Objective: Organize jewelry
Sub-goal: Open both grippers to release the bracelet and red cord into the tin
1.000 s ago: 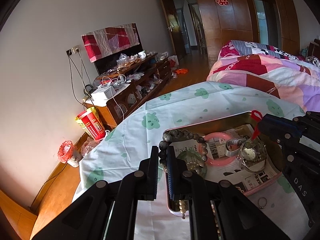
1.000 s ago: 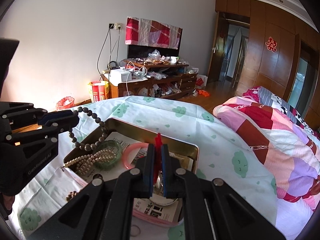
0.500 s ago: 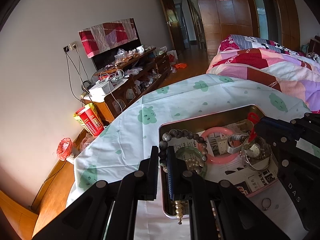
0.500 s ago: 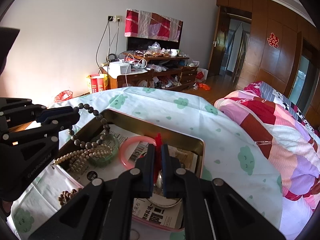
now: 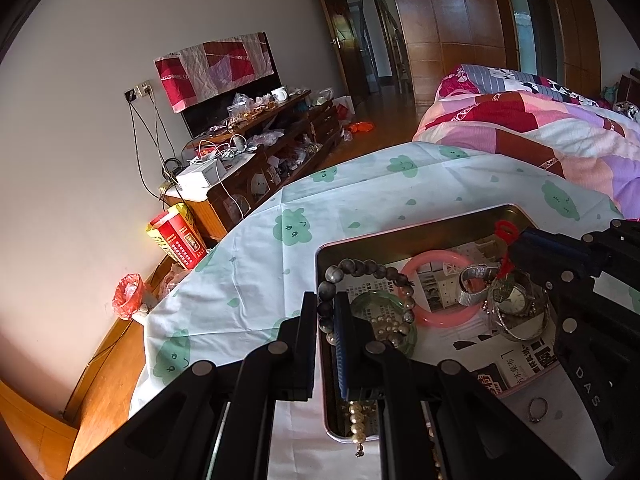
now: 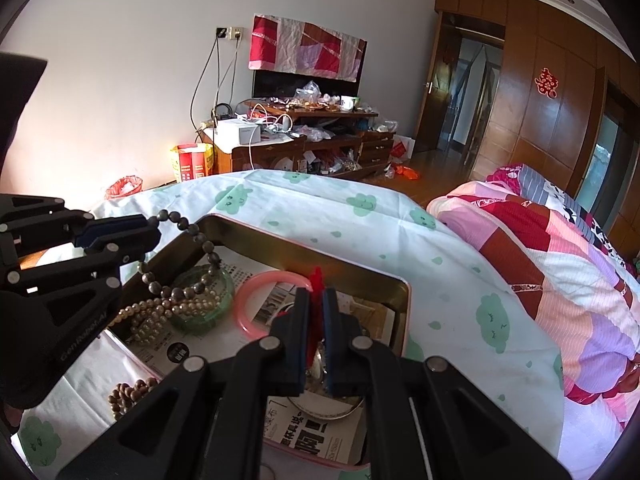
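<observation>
A metal tin (image 5: 400, 236) with a pink rim, lined with newspaper, lies on a cloud-print cloth. My left gripper (image 5: 326, 302) is shut on a dark bead bracelet (image 5: 360, 268), whose loop hangs over a green bangle (image 5: 386, 312) and a pearl necklace (image 5: 356, 420) that spills over the tin's near rim. My right gripper (image 6: 317, 300) is shut on a red cord (image 6: 317, 278). Its pendant hangs by a silver watch (image 5: 516, 300). A pink bangle (image 6: 256, 300) lies in the tin between the two grippers.
A small ring (image 5: 538, 410) and a brown bead bracelet (image 6: 128, 396) lie on the cloth outside the tin. A quilted bed (image 6: 540, 260) stands to the right. A cluttered wooden cabinet (image 6: 304, 140) lines the far wall.
Both grippers keep their holds. Only a slight shift of both views shows; nothing was let go or picked up.
</observation>
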`<state>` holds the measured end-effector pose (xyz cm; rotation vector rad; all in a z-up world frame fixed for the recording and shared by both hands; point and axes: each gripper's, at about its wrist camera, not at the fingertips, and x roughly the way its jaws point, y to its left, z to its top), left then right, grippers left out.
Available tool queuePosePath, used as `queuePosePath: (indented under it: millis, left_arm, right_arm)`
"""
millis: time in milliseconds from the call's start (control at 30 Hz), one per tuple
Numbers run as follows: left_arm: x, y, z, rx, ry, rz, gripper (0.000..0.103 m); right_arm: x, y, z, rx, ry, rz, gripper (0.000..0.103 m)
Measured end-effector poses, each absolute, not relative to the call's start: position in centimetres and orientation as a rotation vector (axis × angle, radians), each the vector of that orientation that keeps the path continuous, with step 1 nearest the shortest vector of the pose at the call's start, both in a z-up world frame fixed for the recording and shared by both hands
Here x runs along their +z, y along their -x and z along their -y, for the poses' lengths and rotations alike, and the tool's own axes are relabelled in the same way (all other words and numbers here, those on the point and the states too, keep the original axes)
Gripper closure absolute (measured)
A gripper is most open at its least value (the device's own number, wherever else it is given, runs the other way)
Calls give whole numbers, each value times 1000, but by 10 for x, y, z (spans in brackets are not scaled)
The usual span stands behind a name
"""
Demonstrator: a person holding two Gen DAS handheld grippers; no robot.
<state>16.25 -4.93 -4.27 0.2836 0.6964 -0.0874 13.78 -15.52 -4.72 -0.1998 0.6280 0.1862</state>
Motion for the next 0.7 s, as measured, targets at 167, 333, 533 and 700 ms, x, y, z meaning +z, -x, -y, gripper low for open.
queuePosePath:
  millis: [167,333,533,700]
  left_arm:
    - [-42,-163,48,-85,-274,-700,93]
    - [-38,-158,47,-17,-285,-669,20]
    - [-33,-150,46,-40,-283,-644,20]
    - [-33,-150,47,-35,-289,-646,20]
  right_arm:
    - [-47,-139,155,185,204,-624,95]
    - [-47,-139,154,170,216,-610,39]
    - [-50,-134,162,138,197,-613,39]
    - [-53,-131,164,131,183,-621,39]
